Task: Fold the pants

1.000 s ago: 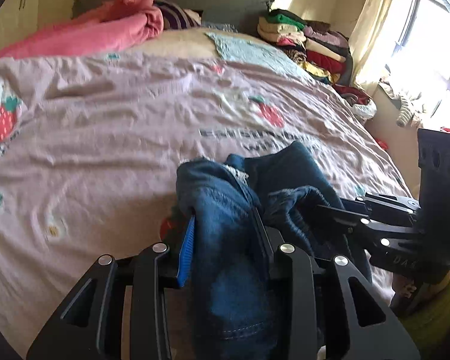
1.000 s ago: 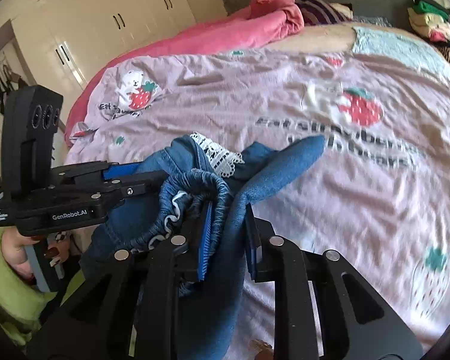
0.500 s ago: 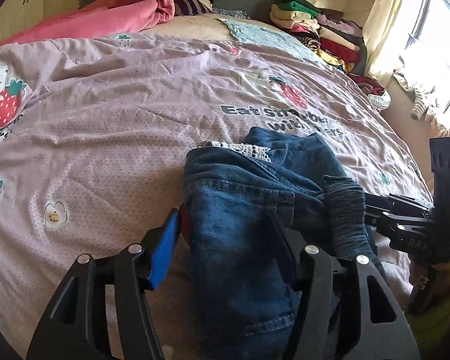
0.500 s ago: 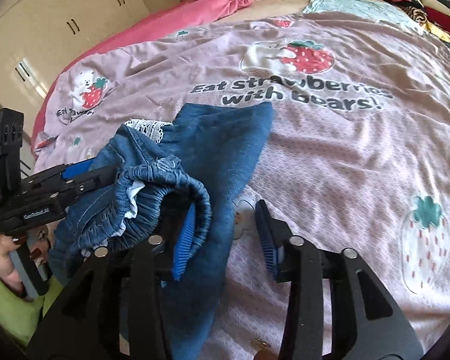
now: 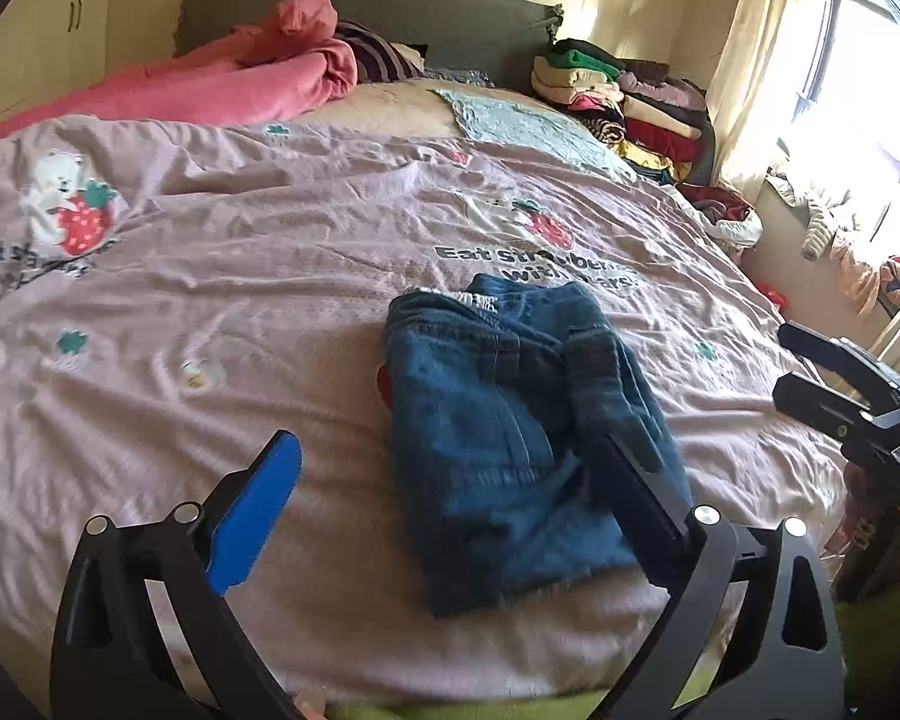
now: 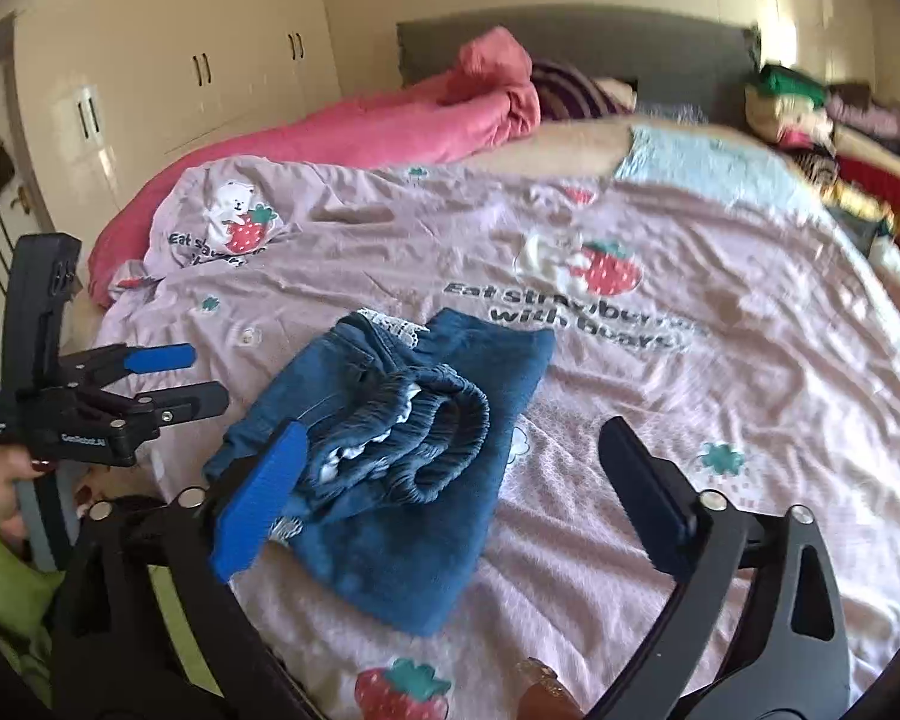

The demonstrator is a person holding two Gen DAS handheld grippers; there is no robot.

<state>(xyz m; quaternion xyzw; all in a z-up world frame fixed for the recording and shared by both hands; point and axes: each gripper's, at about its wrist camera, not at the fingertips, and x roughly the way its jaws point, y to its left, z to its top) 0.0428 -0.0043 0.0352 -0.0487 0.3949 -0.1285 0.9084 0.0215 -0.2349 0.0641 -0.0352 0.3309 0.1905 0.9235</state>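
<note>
Folded blue denim pants [image 5: 510,414] lie on the pink strawberry bedspread [image 5: 210,276] near the front edge. In the right wrist view the pants [image 6: 414,438] show their elastic waistband bunched on top. My left gripper [image 5: 450,468] is open and empty, pulled back above the pants' near end. My right gripper [image 6: 456,462] is open and empty, its left finger over the pants' near edge. Each gripper shows in the other's view: the right one [image 5: 810,366] at the right, the left one [image 6: 177,375] at the left.
A rolled pink duvet [image 5: 240,84] lies along the far left of the bed. A stack of folded clothes [image 5: 624,102] stands at the far right by the grey headboard [image 5: 390,12]. White wardrobes [image 6: 180,72] line the left wall. A window and curtain [image 5: 768,60] are at the right.
Both grippers let go of the pants, opened wide and pulled back. The pants now lie folded on the bedspread.
</note>
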